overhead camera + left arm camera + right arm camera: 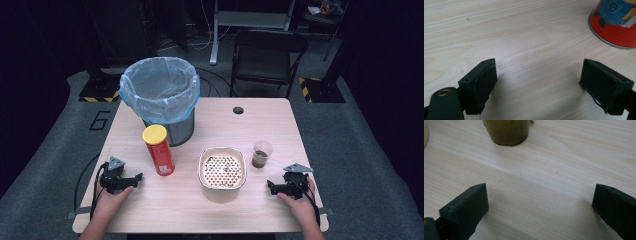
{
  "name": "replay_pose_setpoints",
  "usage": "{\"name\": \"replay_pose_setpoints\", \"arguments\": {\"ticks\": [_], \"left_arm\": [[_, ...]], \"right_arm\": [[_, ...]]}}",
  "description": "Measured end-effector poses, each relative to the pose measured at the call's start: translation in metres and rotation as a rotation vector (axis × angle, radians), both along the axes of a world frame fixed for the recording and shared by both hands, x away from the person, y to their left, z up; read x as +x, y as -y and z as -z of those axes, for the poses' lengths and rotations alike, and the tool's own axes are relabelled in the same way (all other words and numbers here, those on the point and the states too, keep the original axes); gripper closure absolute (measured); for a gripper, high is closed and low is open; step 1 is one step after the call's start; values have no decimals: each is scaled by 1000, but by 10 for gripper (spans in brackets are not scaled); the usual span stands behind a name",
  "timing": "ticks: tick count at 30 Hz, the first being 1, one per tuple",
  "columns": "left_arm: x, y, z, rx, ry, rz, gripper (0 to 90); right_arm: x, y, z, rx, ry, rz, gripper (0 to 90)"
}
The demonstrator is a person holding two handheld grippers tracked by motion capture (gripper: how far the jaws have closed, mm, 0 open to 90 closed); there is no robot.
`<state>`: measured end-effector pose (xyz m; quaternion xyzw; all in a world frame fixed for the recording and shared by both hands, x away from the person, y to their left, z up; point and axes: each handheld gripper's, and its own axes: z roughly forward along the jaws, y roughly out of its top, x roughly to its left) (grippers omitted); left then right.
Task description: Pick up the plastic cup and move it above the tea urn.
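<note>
Both of our grippers rest on the table (200,210), jaws apart, nothing between them. The left gripper (138,176) sits just beside the red can (159,150); the right gripper (269,185) sits near the plastic cup (262,153).

Risks as we see them:
- The can is tall and narrow, so a high or off-centre grip likely tips it.
- The cup is thin and open-topped; a hard squeeze could crush it and spill the contents.

Containers:
- The cup holds something brown at the bottom.
- The tin (222,168) between them is full of small round pale pieces.
- The bin (160,90) behind has a clear bag liner and looks empty.
- The can has its yellow lid on, so we can't tell the contents.
</note>
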<state>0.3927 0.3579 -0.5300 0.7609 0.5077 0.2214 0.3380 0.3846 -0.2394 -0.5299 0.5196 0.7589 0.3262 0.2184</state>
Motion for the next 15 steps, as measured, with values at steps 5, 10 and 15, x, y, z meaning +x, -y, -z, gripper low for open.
{"name": "replay_pose_setpoints", "arguments": {"ticks": [5, 10, 15], "left_arm": [[-2, -1, 0, -1, -1, 16, 134], [-5, -1, 1, -14, 8, 32, 135], [-7, -2, 1, -10, 8, 42, 135]], "right_arm": [[-6, -1, -1, -1, 15, -9, 66], [-6, -1, -1, -1, 16, -12, 69], [-8, -1, -1, 2, 24, -23, 106]]}}
